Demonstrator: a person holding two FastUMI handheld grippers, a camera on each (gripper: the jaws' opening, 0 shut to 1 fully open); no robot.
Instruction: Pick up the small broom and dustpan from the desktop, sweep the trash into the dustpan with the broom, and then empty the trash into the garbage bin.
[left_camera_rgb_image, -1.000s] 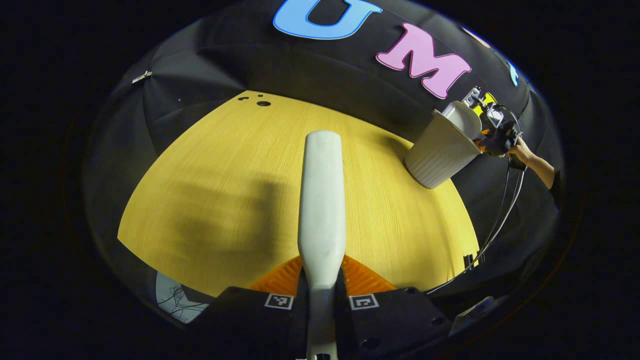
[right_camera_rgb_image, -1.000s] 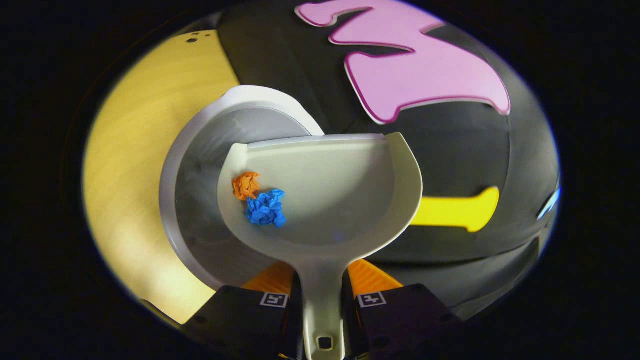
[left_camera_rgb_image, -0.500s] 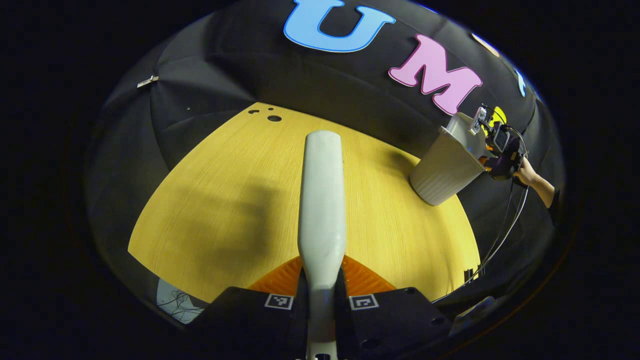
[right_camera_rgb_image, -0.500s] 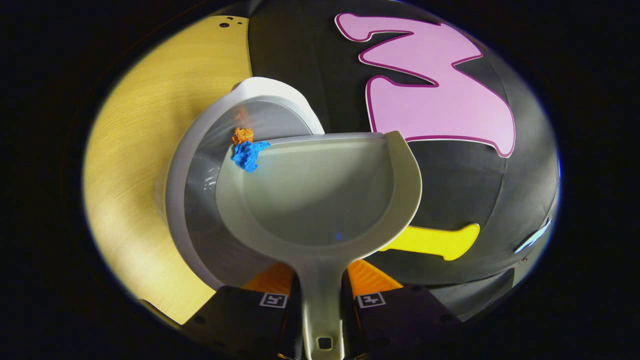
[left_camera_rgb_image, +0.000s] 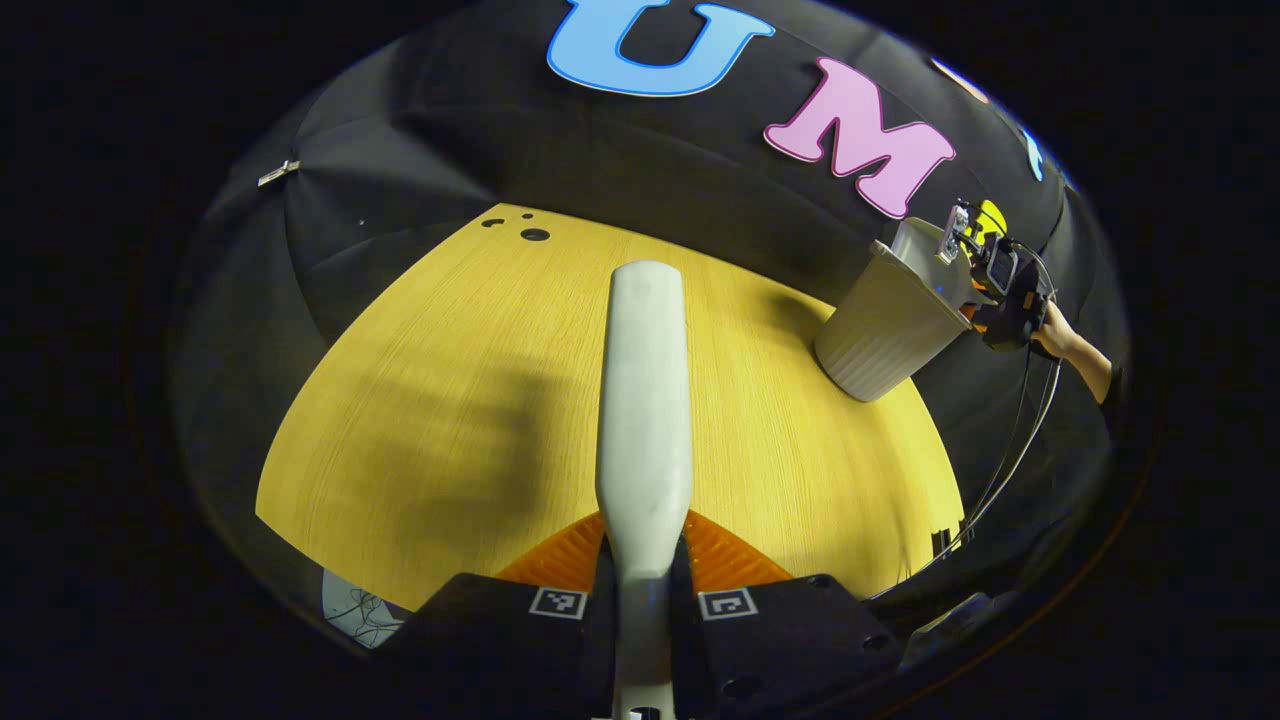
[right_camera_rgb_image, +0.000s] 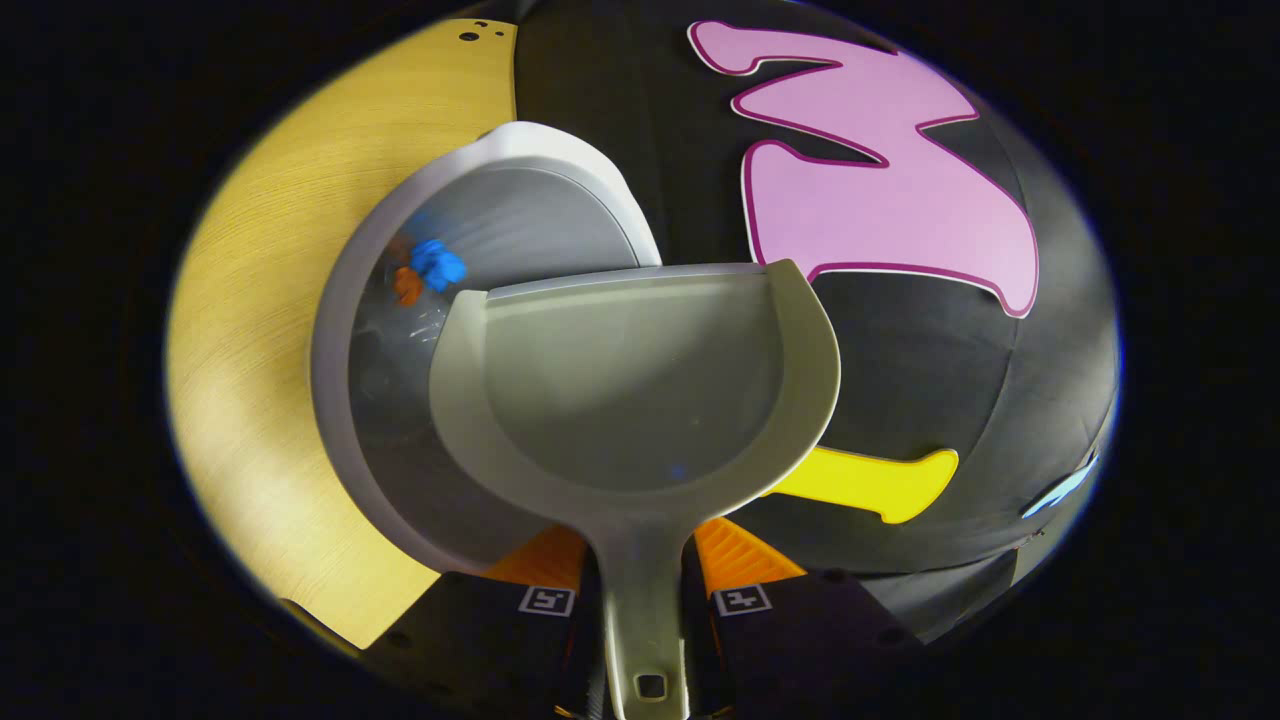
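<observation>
Both jaws clamped: left gripper (left_camera_rgb_image: 641, 585) grips the broom (left_camera_rgb_image: 645, 400) handle above the yellow desktop (left_camera_rgb_image: 440, 400); right gripper (right_camera_rgb_image: 640, 590) pinches the dustpan (right_camera_rgb_image: 630, 390) handle, pan tipped over garbage bin (right_camera_rgb_image: 345, 300). Blue trash (right_camera_rgb_image: 437, 262) and orange trash (right_camera_rgb_image: 406, 285) inside bin.

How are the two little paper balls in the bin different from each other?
The blue paper ball is bright blue, while the orange paper ball is a dull orange. The blue one looks bigger and sits higher in the right gripper view; the orange one is just below and left of it. Both are blurred, crumpled, and inside the white garbage bin, off the dustpan.
</observation>
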